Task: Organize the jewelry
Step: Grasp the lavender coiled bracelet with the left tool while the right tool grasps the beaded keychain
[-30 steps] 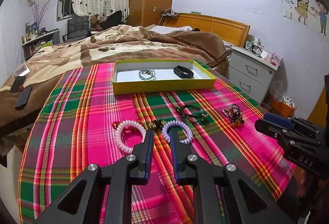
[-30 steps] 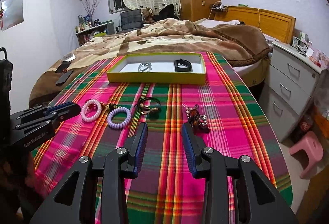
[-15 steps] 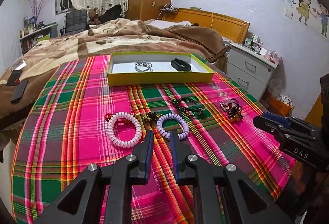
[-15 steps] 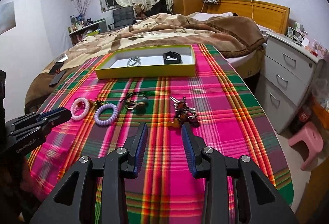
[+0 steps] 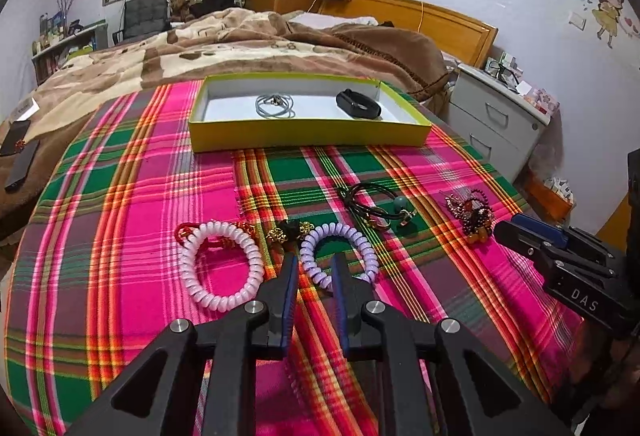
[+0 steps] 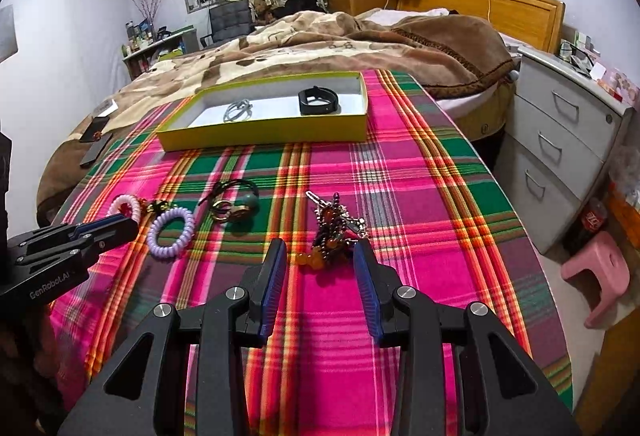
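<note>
A yellow tray (image 5: 308, 137) (image 6: 264, 135) at the far side of the plaid table holds a silver chain (image 5: 275, 104) and a black band (image 5: 358, 104). On the cloth lie a pink coil bracelet (image 5: 218, 268), a lilac coil bracelet (image 5: 340, 252) (image 6: 170, 232), a black cord bracelet (image 5: 376, 205) (image 6: 234, 203) and a beaded bracelet (image 5: 470, 209) (image 6: 334, 232). My left gripper (image 5: 314, 260) is open, its fingers straddling the near left rim of the lilac coil. My right gripper (image 6: 319, 250) is open, its fingers either side of the beaded bracelet's near end.
A small gold and black charm (image 5: 290, 230) lies between the two coils. A bed with a brown blanket (image 5: 240, 47) stands behind the table, a white drawer unit (image 6: 560, 151) and a pink stool (image 6: 600, 272) to the right.
Both grippers have moved forward and down toward the cloth. The left has reached the lilac coil, the right the beaded bracelet. The right jaws have opened wider.
</note>
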Demonstrator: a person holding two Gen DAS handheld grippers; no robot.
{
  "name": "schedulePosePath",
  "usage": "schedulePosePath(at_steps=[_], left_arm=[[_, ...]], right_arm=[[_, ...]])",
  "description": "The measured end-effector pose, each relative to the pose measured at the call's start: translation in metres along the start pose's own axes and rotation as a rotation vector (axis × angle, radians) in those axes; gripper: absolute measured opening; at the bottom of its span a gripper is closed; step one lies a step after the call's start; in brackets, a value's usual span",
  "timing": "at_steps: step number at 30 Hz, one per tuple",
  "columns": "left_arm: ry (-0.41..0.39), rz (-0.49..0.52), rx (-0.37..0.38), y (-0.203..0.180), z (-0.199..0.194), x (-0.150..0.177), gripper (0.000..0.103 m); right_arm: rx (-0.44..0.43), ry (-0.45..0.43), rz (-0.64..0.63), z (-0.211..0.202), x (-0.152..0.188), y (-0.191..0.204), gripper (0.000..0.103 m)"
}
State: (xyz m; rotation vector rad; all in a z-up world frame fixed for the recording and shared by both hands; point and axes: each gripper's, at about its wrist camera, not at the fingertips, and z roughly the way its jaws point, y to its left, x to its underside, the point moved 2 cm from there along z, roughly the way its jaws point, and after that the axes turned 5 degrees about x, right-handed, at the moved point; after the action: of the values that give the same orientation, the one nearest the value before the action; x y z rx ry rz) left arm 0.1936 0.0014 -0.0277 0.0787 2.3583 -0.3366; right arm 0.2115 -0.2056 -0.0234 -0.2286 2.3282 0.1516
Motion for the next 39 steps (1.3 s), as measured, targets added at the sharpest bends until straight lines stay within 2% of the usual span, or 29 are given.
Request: schedulePosePath(at_steps=[8,13,17,24,28,31,34,39], left_arm=[[0.048,-0.023,-0.005,0.004,0.017,-0.003,0.018],[0.077,-0.029,-0.01,0.004,0.025,-0.002,0.018],[0.086,-0.015,-0.028,0.001,0.028,-0.003,0.018],[0.092,0.008,-0.054,-0.003,0.029,-0.003,0.018],[0.092,0.007,-0.052,-0.004,0.029,-0.002,0.018],[0.092,0.011,-0.053,-0.004,0.028,-0.001,0.018],[0.096,0.011,-0.051,-0.003,0.027,0.0,0.01],[0.094,0.016,-0.04,-0.003,0.023,0.003,0.009]], right_arm=[[0.003,0.029,0.002,0.015,-0.006,-0.005,0.036],[-0.02,0.077,0.004,0.027,-0.009,-0.005,0.036],[-0.028,0.123,0.012,0.036,-0.008,-0.006,0.036],[-0.027,0.132,0.039,0.039,-0.011,-0.011,0.036],[-0.024,0.13,0.037,0.038,-0.012,-0.011,0.024],[-0.026,0.126,0.041,0.036,-0.009,-0.011,0.021],[-0.036,0.124,0.041,0.033,-0.007,-0.009,0.02],[-0.057,0.121,0.048,0.026,0.0,-0.007,0.019]])
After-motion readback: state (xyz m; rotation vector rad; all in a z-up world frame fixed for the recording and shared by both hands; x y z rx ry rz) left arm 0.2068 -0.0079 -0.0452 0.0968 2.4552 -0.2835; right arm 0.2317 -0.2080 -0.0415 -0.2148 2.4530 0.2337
